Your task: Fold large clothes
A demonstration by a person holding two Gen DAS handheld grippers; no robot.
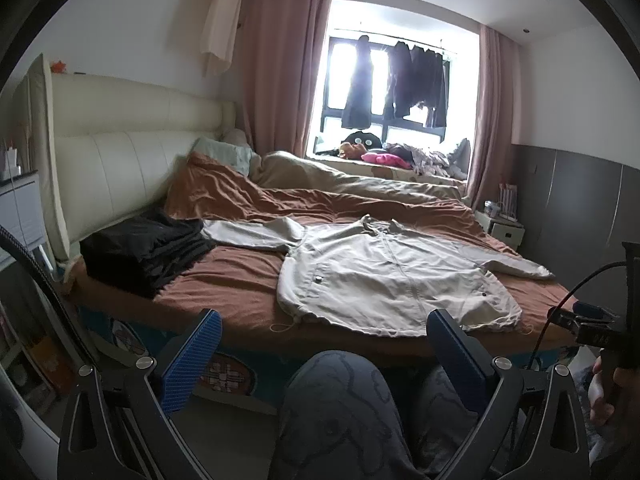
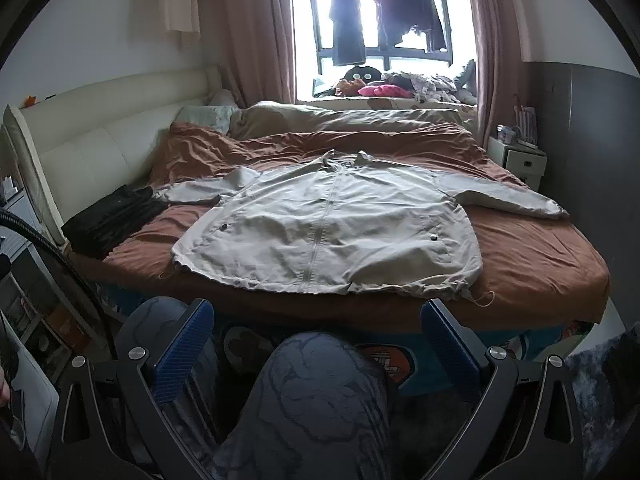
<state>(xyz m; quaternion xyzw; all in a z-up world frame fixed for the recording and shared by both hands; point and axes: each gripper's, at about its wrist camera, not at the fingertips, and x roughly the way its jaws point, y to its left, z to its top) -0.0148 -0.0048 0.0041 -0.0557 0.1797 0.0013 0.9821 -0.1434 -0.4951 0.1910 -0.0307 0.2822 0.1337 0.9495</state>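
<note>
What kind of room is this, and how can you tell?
Most likely a home bedroom: a large bed with a padded headboard, a pillow, and a small nightstand beside it.

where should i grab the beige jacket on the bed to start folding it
Take the beige jacket by a sleeve cuff, coming from the near bed edge. It lies flat, front up, with both sleeves spread sideways. The cuffs are free thin ends to pinch and carry inward across the body.
</note>
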